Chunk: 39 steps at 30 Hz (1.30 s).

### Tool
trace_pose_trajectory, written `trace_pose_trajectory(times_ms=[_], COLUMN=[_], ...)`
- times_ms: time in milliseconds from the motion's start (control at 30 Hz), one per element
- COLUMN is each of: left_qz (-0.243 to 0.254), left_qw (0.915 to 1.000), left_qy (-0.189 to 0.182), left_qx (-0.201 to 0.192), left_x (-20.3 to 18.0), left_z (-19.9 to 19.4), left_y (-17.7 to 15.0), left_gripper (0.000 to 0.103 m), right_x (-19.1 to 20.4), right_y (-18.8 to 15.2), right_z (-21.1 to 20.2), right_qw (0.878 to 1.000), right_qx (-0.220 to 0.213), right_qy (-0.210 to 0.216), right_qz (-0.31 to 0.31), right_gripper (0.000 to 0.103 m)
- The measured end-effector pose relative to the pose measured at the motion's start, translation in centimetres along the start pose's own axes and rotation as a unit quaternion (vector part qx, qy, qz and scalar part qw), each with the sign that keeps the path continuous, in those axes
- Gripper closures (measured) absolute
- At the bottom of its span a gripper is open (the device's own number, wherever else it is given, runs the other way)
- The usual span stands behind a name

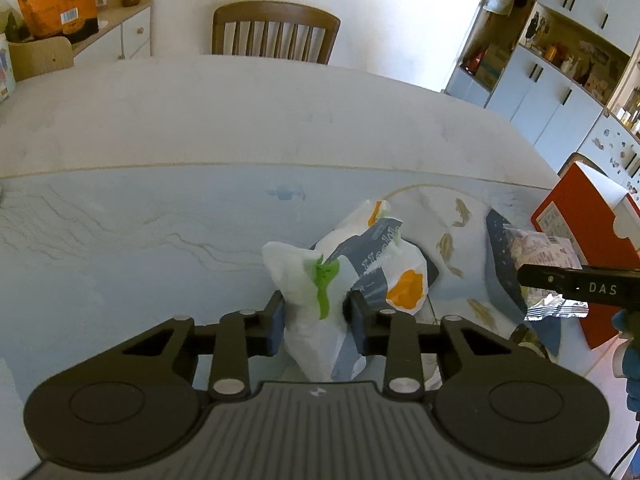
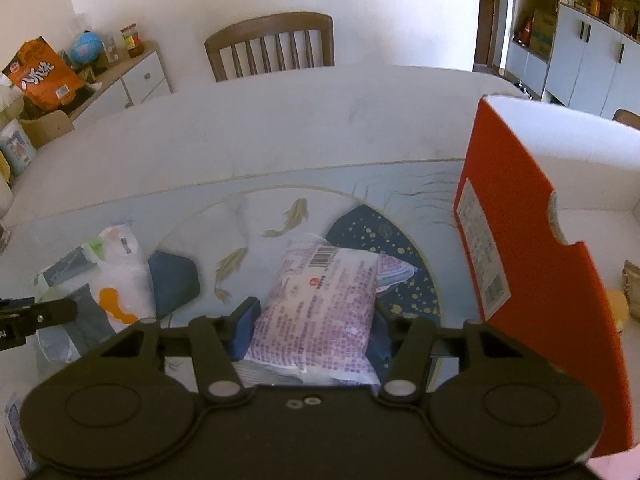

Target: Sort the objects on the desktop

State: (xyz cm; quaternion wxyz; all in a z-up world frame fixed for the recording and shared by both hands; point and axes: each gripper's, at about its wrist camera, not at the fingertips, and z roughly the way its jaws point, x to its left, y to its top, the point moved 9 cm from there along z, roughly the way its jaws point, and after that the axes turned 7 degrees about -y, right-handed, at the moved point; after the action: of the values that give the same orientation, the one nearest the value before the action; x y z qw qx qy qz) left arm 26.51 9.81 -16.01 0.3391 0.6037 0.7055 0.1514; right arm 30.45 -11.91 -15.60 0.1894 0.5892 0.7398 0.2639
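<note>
Nearest, the left gripper (image 1: 314, 322) pinches a crumpled white snack bag (image 1: 320, 300) between its fingers (image 1: 276, 328). Just to its right, the right gripper (image 2: 312, 330) clamps a purple-printed packet (image 2: 320, 312). Both lie on the pale blue fish-patterned counter (image 1: 140, 232). An open red box (image 2: 520, 248) stands beside them; a wooden chair (image 1: 276, 32) sits beyond.

Two black plastic grippers, left gripper (image 1: 314, 322) and right gripper (image 2: 314, 330), with blue pads (image 1: 277, 330), silver screws and ribbed bodies.
</note>
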Motion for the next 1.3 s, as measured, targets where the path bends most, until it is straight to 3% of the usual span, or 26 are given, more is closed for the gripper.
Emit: trace_pose_trajectory(times_ms=[733, 1300], left_qz=[-0.007, -0.001], left_qw=[0.9992, 0.997], left_qy=[-0.011, -0.038], left_qx=[-0.039, -0.068], left_x=[-2.9, -7.1], left_z=[-4.9, -8.9], left_y=[1.4, 3.0], left_gripper=[0.078, 0.078], right_x=[-1.2, -4.6], right_y=[1.5, 2.8], right_z=[-6.3, -11.0], right_qw=[0.999, 0.997], right_qx=[-0.036, -0.063], right_qy=[0.022, 0.032], right_qz=[0.002, 0.014], right_gripper=[0.049, 0.049])
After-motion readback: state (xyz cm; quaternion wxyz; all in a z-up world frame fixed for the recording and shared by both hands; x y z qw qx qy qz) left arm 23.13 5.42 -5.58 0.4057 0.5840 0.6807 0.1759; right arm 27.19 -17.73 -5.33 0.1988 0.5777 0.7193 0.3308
